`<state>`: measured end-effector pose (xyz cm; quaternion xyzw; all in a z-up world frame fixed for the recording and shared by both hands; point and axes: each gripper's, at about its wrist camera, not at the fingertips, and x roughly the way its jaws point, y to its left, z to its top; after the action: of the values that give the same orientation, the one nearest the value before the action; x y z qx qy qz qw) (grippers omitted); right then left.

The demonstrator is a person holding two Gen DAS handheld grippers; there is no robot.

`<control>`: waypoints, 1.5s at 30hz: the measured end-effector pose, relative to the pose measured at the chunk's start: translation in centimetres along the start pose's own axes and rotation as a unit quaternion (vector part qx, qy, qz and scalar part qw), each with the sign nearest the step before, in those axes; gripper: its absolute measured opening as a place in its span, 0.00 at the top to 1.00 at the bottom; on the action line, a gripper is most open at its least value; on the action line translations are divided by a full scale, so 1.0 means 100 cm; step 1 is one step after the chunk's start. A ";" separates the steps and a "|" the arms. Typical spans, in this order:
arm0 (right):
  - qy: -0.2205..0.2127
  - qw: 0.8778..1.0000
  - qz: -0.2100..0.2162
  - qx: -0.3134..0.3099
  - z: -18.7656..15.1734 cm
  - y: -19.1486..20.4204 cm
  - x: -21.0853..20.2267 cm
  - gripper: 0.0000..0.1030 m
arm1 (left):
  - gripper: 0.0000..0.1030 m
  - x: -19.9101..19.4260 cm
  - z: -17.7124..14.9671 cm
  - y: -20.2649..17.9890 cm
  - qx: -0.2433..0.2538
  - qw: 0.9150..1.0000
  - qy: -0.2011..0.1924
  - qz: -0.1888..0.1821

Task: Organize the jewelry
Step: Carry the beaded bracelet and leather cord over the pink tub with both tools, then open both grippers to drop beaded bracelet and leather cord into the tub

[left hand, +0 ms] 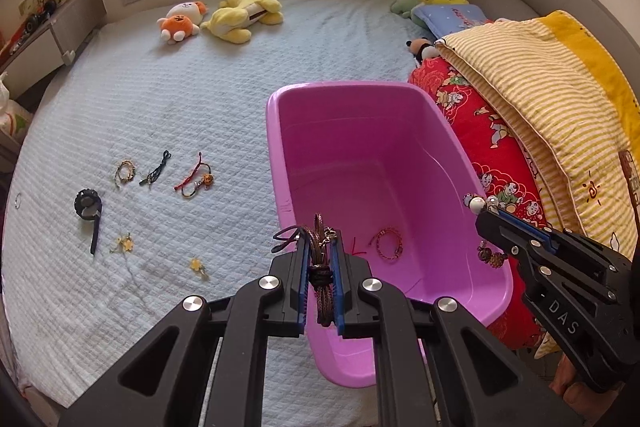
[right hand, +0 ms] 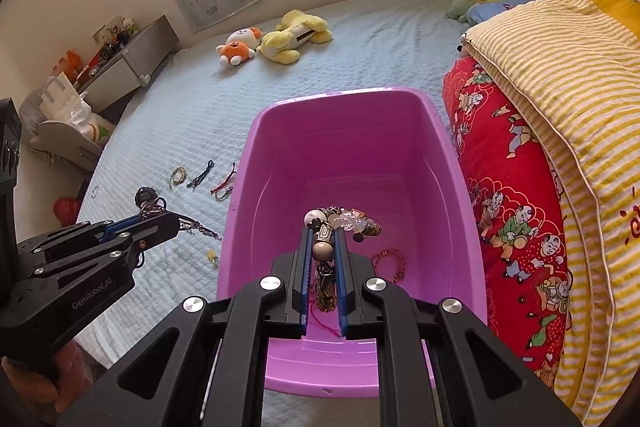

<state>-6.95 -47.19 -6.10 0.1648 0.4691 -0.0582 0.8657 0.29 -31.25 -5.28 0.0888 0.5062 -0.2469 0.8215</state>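
Observation:
A pink plastic bin [left hand: 400,131] [right hand: 440,155] stands on the light blue bedspread. A red bracelet [left hand: 387,243] [right hand: 390,262] lies on its floor. My left gripper [left hand: 319,247] is shut on a brown braided bracelet [left hand: 323,287] over the bin's left rim. My right gripper [right hand: 323,233] is shut on a beaded bracelet [right hand: 322,251] with large beads, held above the bin's inside; it also shows in the left wrist view [left hand: 486,211]. Several pieces lie left of the bin: a red cord bracelet [left hand: 194,181], a dark cord [left hand: 157,169], a beaded bracelet [left hand: 125,171], a black watch [left hand: 89,213].
Two small yellow charms [left hand: 125,243] [left hand: 197,265] lie on the bedspread. Folded red and yellow-striped quilts [left hand: 520,115] press against the bin's right side. Plush toys [left hand: 224,13] lie at the far end. A bedside shelf [right hand: 120,67] stands at left.

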 end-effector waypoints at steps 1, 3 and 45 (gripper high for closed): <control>0.003 1.000 0.002 0.001 0.001 -0.004 0.004 0.90 | 0.90 0.003 0.002 -0.004 0.002 1.000 0.002 0.002; 0.009 1.000 0.006 0.003 0.003 -0.011 0.010 0.90 | 0.90 0.010 0.005 -0.012 0.006 1.000 0.005 0.002; 0.120 0.990 -0.008 0.080 -0.013 -0.056 0.055 0.51 | 0.28 0.055 0.012 -0.015 -0.006 0.998 0.054 0.035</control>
<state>-6.38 -51.71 -12.68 0.2356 0.5645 -0.0824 0.7868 2.56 -34.73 -9.41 0.1149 0.5476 -0.2096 0.8019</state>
